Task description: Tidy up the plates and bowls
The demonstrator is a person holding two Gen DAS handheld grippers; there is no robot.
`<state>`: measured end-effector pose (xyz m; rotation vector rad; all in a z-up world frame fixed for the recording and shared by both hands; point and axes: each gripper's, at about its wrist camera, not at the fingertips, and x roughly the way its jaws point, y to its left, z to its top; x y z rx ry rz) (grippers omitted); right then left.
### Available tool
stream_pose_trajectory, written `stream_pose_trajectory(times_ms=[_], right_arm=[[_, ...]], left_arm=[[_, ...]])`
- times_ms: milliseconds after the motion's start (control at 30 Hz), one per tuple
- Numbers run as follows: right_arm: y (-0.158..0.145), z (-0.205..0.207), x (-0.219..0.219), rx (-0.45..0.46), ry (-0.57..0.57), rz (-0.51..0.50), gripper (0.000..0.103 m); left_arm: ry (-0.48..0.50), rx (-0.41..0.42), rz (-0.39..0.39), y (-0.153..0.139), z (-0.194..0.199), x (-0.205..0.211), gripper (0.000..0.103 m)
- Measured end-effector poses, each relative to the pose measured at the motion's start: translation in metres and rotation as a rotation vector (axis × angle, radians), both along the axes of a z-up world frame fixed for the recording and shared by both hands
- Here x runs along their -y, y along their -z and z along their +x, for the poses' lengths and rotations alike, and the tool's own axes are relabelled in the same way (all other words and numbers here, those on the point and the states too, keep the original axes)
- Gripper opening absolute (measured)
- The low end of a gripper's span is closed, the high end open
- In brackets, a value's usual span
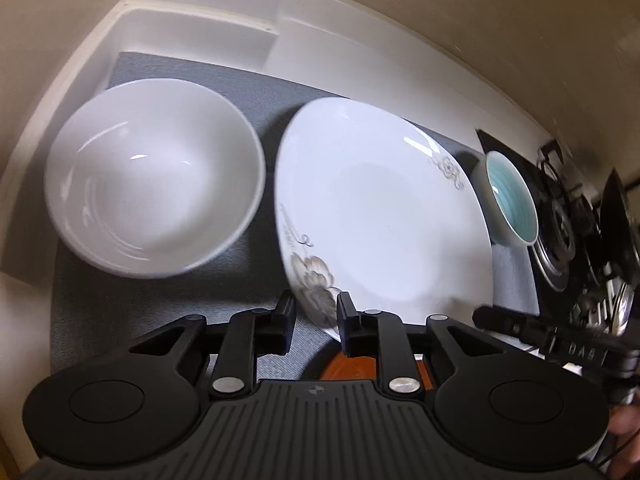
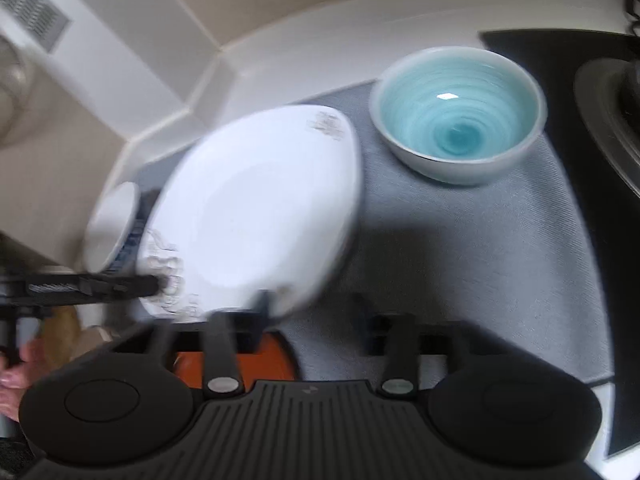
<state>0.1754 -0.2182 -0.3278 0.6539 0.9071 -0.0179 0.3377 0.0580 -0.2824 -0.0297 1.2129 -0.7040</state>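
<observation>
My left gripper [image 1: 314, 314] is shut on the near rim of a white plate with a grey flower pattern [image 1: 384, 216] and holds it tilted above the grey mat [image 1: 160, 300]. The plate also shows in the right wrist view [image 2: 260, 216], blurred. A white bowl [image 1: 154, 178] stands to its left, a turquoise bowl [image 1: 514, 198] to its right. My right gripper [image 2: 312, 308] is open and empty, just right of the plate, near the turquoise bowl [image 2: 456, 116]. An orange dish [image 1: 352, 366] lies under the plate, mostly hidden.
A white backsplash ledge [image 1: 208, 28] borders the mat at the back. A black gas stove [image 1: 560, 232] sits to the right, also visible in the right wrist view [image 2: 612, 120]. The white bowl shows at the left [image 2: 110, 228].
</observation>
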Motion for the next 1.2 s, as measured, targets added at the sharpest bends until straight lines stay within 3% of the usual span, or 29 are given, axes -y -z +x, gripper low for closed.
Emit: stream_pose_trajectory(times_ms=[100, 467, 533, 567, 600, 700, 833, 867, 933, 967, 1000, 1033, 1200], right_arm=[[-0.004, 0.008, -0.004, -0.014, -0.016, -0.056, 0.023], [-0.005, 0.012, 0.003, -0.008, -0.001, -0.087, 0.021], [-0.01, 0.003, 0.004, -0.015, 0.023, -0.087, 0.04], [-0.013, -0.005, 0.003, -0.014, 0.029, -0.091, 0.064], [-0.016, -0.012, 0.0, -0.013, 0.029, -0.102, 0.077], [-0.013, -0.03, -0.017, -0.03, -0.063, -0.074, 0.086], [-0.008, -0.039, -0.044, -0.007, -0.155, -0.074, 0.086], [-0.004, -0.037, -0.051, -0.017, -0.19, -0.077, 0.084], [0.005, -0.033, -0.063, -0.058, -0.238, -0.128, 0.067], [0.01, -0.032, -0.068, -0.083, -0.257, -0.155, 0.039], [0.011, -0.034, -0.068, -0.085, -0.254, -0.181, 0.019], [0.012, -0.037, -0.066, -0.088, -0.241, -0.199, 0.014], [0.011, -0.06, -0.034, -0.114, -0.126, -0.194, 0.009]], left_arm=[[-0.012, 0.011, 0.01, 0.001, 0.0, 0.003, 0.023], [-0.027, 0.005, 0.036, -0.005, -0.001, 0.006, 0.022], [-0.022, 0.028, 0.042, -0.015, -0.013, 0.003, 0.023], [-0.015, 0.037, 0.037, -0.02, -0.02, 0.0, 0.026], [-0.009, 0.041, 0.024, -0.024, -0.028, -0.003, 0.034], [-0.006, 0.033, 0.013, -0.028, -0.046, -0.008, 0.053], [0.001, 0.01, 0.065, -0.023, -0.058, -0.005, 0.06], [0.006, 0.008, 0.068, -0.021, -0.059, -0.003, 0.06], [0.018, -0.003, 0.074, -0.021, -0.063, -0.002, 0.06], [0.028, -0.007, 0.083, -0.021, -0.065, 0.0, 0.061], [0.042, -0.005, 0.094, -0.021, -0.067, 0.002, 0.061], [0.059, 0.003, 0.102, -0.022, -0.07, 0.005, 0.061], [0.143, -0.012, 0.146, -0.015, -0.084, 0.024, 0.061]])
